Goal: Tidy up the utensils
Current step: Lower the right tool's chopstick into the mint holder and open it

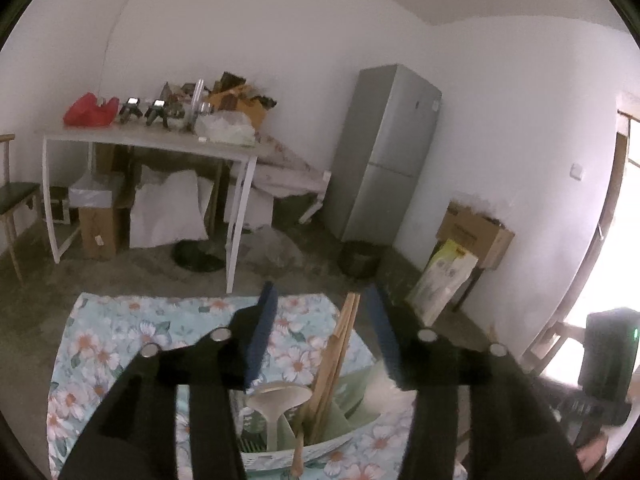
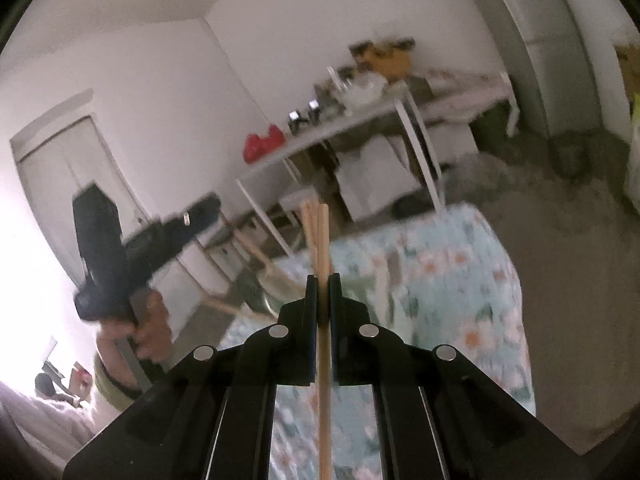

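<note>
My left gripper (image 1: 320,296) is open above a white utensil holder (image 1: 340,438) with green dividers. Its blue-padded fingers (image 1: 262,336) stand well apart. Wooden chopsticks (image 1: 340,352) lean upright in the holder and rise between the fingers without touching either pad. A pale plastic spoon (image 1: 280,396) stands bowl-up beside them. In the right wrist view my right gripper (image 2: 323,280) is shut on another bundle of wooden chopsticks (image 2: 318,236), which stick out forward and upward past the fingertips, above the floral tablecloth (image 2: 440,280).
The holder stands on a small table with a floral cloth (image 1: 120,340). A hand (image 2: 148,328) holds the left gripper at the left of the right wrist view. Farther back are a cluttered white table (image 1: 152,140), a grey fridge (image 1: 388,152) and cardboard boxes (image 1: 476,232).
</note>
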Demonstrator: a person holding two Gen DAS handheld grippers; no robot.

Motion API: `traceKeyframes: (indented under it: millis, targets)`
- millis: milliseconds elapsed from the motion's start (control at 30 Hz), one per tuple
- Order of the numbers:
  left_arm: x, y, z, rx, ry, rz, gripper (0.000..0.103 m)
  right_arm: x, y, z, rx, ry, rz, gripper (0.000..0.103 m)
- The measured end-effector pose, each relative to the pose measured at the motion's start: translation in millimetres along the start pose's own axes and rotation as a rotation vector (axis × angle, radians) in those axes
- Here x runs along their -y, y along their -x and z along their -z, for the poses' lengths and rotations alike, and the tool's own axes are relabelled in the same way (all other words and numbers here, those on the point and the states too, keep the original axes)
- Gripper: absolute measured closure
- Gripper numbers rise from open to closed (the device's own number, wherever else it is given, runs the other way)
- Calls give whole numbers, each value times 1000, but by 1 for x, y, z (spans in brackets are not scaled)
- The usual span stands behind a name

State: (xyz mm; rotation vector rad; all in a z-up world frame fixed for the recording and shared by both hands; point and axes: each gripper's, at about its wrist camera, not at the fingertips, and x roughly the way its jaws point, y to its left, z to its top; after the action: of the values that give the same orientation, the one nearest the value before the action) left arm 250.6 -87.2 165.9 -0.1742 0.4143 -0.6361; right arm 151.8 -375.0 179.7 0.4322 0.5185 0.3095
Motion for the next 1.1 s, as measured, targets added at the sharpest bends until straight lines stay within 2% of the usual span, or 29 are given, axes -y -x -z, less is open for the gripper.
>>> traceKeyframes:
  millis: [167, 300, 433, 567, 733, 933, 1100]
  targets:
    - [-14, 32, 2, 58, 21, -7, 33, -27, -4, -44, 129, 36, -74, 99]
    - [-34, 56, 10, 85, 52, -39, 26, -46, -26, -71, 244, 37, -128, 99]
    - [-58, 76, 23, 89, 88, -84, 22, -52, -57, -79, 332, 37, -115, 99]
    - [-74, 92, 39, 76, 78, -117, 18, -50, -90, -74, 408, 58, -75, 99]
    - [-90, 98, 54, 62, 84, -109, 15, -39, -126, -56, 424, 79, 35, 99]
    - [-101, 96, 65, 37, 115, -103, 14, -26, -146, -35, 412, 92, 133, 99]
    - [-94, 96, 66, 39, 104, -117, 11, -28, -142, -17, 389, 128, 153, 96]
